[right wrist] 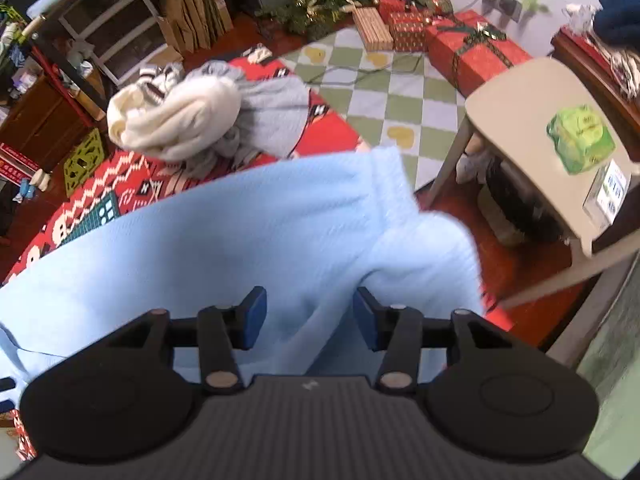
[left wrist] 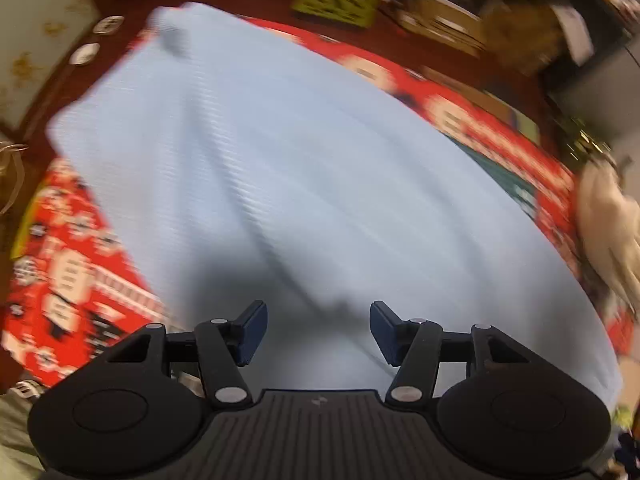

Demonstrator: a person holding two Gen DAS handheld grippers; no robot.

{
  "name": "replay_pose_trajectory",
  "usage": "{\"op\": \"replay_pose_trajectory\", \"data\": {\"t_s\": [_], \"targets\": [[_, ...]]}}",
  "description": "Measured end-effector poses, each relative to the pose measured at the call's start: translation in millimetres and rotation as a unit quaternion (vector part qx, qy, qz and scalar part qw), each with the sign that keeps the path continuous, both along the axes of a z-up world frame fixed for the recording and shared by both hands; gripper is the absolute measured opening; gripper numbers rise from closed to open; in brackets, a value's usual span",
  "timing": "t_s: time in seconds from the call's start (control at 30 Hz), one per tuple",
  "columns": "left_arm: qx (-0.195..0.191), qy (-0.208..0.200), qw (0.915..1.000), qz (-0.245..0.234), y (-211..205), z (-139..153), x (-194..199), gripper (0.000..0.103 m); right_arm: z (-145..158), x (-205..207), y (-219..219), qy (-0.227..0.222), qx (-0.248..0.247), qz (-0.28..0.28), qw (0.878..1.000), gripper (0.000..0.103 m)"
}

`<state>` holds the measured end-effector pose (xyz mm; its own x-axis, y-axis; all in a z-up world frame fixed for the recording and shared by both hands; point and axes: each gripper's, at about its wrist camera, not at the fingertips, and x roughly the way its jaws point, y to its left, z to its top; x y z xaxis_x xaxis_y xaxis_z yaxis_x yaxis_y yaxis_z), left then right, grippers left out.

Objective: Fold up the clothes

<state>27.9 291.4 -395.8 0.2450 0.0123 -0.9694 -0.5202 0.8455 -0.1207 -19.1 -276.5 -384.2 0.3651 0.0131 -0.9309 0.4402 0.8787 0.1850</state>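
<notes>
A light blue knitted garment (left wrist: 280, 160) lies spread over a red patterned rug (left wrist: 68, 280) and fills most of the blurred left wrist view. My left gripper (left wrist: 319, 330) points down over its near part, open, with nothing between the blue pads (left wrist: 252, 332). In the right wrist view the same garment (right wrist: 240, 232) shows a folded-over flap at its right end. My right gripper (right wrist: 309, 316) hovers above that end, jaws apart, with cloth beneath them and not pinched.
A pile of cream and grey clothes (right wrist: 180, 120) sits on the rug (right wrist: 120, 184) beyond the garment. A beige stool (right wrist: 520, 120) with a green packet (right wrist: 580, 144) stands right. Wrapped gift boxes (right wrist: 476, 52), a checked mat (right wrist: 380, 92) and a shelf (right wrist: 112, 20) lie farther back.
</notes>
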Motion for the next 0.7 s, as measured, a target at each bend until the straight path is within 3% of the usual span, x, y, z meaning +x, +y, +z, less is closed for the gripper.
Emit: {"op": "replay_pose_trajectory", "data": {"t_s": [0.17, 0.4, 0.5, 0.7], "targets": [[0.033, -0.026, 0.9989, 0.020, 79, 7, 12, 0.057, -9, 2, 34, 0.005, 0.002, -0.034, 0.999, 0.052], [0.015, -0.071, 0.9967, 0.036, 155, 2, 64, 0.058, -13, 16, 54, 0.013, -0.041, -0.100, 0.994, 0.053], [0.005, -0.072, 0.9965, 0.042, 175, -8, 86, 0.059, -15, 14, 48, 0.017, -0.033, -0.165, 0.986, 0.053], [0.002, -0.057, 0.9931, 0.103, 206, -26, 118, 0.059, -28, 10, 32, 0.019, -0.002, -0.268, 0.963, 0.055]]}}
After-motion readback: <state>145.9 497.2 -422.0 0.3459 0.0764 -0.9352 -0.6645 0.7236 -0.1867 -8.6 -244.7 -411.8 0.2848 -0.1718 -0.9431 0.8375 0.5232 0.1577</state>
